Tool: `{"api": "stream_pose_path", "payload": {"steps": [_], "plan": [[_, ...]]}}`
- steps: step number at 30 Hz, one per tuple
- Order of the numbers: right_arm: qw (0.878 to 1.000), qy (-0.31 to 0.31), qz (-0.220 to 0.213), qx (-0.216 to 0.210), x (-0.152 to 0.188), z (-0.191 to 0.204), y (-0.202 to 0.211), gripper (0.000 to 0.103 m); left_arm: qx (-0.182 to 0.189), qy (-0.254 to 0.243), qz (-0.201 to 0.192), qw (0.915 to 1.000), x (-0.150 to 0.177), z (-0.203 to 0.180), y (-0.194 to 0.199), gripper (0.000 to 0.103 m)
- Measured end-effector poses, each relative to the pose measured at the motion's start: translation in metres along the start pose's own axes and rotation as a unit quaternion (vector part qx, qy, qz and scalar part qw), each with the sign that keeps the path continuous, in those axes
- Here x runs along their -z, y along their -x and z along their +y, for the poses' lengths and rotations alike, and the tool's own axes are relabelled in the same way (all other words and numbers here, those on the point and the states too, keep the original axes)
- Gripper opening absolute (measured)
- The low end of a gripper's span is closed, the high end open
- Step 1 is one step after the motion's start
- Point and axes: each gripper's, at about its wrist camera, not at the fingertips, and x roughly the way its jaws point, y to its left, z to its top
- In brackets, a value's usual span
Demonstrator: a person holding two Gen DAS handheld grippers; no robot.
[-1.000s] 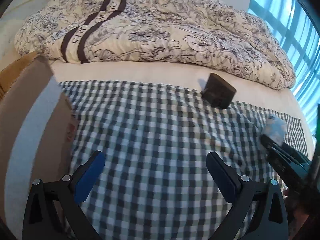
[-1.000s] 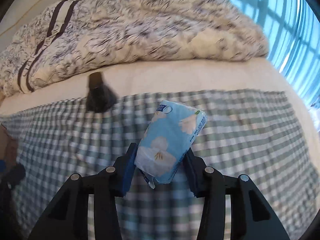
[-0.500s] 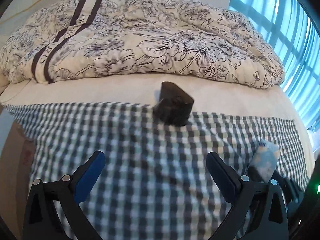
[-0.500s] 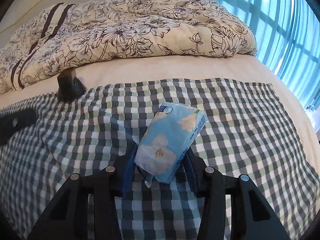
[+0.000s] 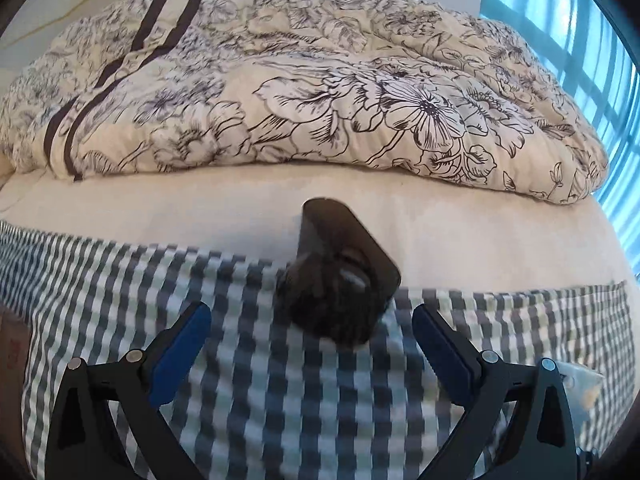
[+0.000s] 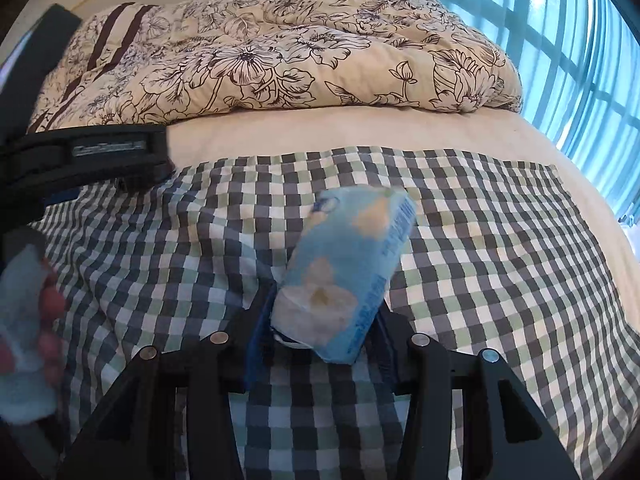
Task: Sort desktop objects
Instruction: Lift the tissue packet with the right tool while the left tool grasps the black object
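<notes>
A dark, rounded box-like object [image 5: 340, 276] lies at the far edge of the checked cloth [image 5: 120, 288], blurred. My left gripper [image 5: 310, 316] is open, its blue pads [image 5: 182, 344] either side of the object's near end, not touching it. My right gripper [image 6: 322, 338] is shut on a light-blue tissue pack [image 6: 348, 264], which sticks up and forward above the checked cloth [image 6: 500, 260]. The left gripper's black body [image 6: 92, 156] shows at the left of the right wrist view, and a corner of the tissue pack [image 5: 580, 384] at the lower right of the left wrist view.
A floral duvet [image 5: 320, 92] is heaped across the bed behind the cloth, with bare cream sheet [image 5: 480, 232] between. A window with blue curtains [image 6: 560, 40] is on the right. A cardboard box edge [image 5: 12, 348] sits far left. A person's hand [image 6: 36, 320] holds the left gripper.
My left gripper has swung right and moved forward, so the dark object now sits between its open fingers and the cardboard box has left view. The right gripper still holds the tissue pack.
</notes>
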Motion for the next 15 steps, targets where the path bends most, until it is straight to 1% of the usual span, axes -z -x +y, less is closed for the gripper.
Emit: {"api": "stream_pose_path", "payload": {"steps": [1,2,3,4,6,10,15], "plan": [[1.0,-0.002,0.001,-0.002,0.0,-0.001,-0.001,0.046,-0.005,-0.008,0.0,1.0,-0.001,-0.002,-0.003,0.078],[1.0,-0.003,0.002,-0.003,0.0,-0.001,-0.002,0.046,-0.005,-0.013,0.006,0.9999,-0.001,-0.003,-0.007,0.066],[1.0,-0.003,0.003,-0.003,0.001,-0.001,-0.003,0.046,0.003,-0.019,0.017,0.9997,-0.001,-0.004,-0.012,0.058],[1.0,-0.002,0.001,-0.002,0.001,-0.001,-0.003,0.046,0.001,-0.023,0.018,0.9996,0.0,-0.004,-0.012,0.058],[1.0,-0.001,0.0,0.0,0.001,0.0,-0.003,0.046,-0.003,-0.025,0.006,0.9997,0.002,-0.004,-0.006,0.058],[1.0,0.001,-0.001,0.003,0.002,0.0,-0.003,0.046,-0.003,-0.02,0.008,0.9998,0.005,0.003,0.007,0.058],[1.0,0.006,0.001,0.009,0.0,0.001,-0.004,0.046,-0.008,-0.011,0.001,0.9999,0.017,0.017,0.041,0.058]]}}
